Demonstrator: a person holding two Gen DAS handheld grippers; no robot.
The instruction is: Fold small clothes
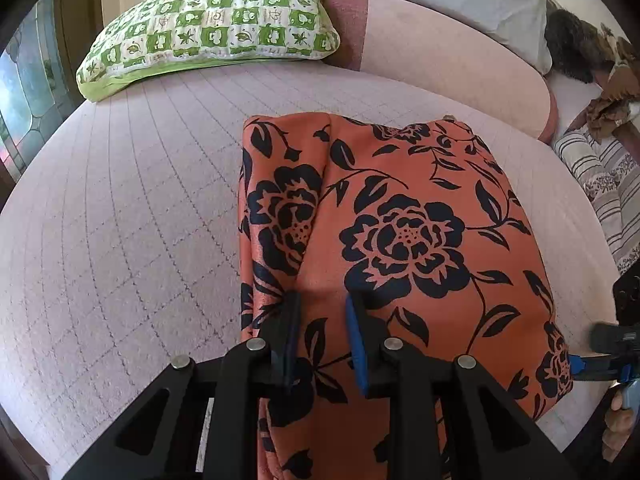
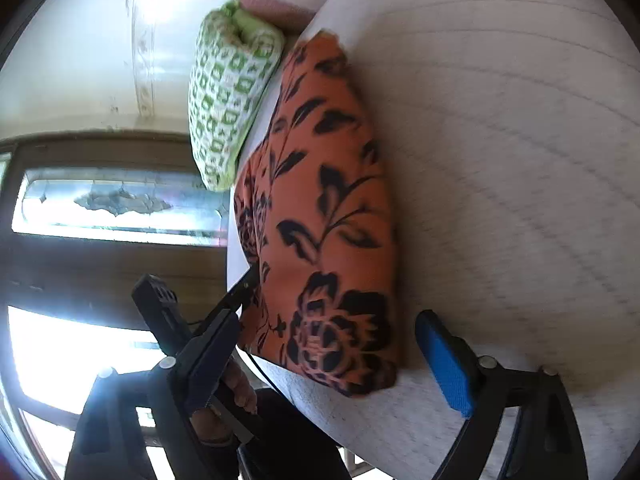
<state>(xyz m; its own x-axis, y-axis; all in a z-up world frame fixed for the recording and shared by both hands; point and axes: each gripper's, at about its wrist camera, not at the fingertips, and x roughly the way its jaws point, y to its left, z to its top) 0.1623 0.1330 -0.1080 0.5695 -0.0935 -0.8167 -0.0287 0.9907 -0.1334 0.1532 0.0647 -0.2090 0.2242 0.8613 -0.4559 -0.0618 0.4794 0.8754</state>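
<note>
An orange garment with black flowers (image 1: 400, 220) lies folded into a rough rectangle on the pink quilted bed (image 1: 140, 220). My left gripper (image 1: 323, 312) points down onto its near left part. Its fingers stand a little apart, with flat cloth showing between them and nothing pinched. At the garment's near right corner, my right gripper (image 1: 580, 364) comes in from the side. In the right wrist view, the right gripper (image 2: 328, 356) is open wide and the garment's corner (image 2: 352, 360) lies between its fingers, clear of the blue pad (image 2: 444, 364). The left gripper (image 2: 244, 284) rests at the cloth's far edge.
A green and white patterned pillow (image 1: 208, 28) lies at the head of the bed beside a pink bolster (image 1: 440, 52). Striped cloths (image 1: 600, 184) and a dark furry heap (image 1: 572, 48) lie at the right. A glazed door (image 2: 120, 204) stands beyond the bed's edge.
</note>
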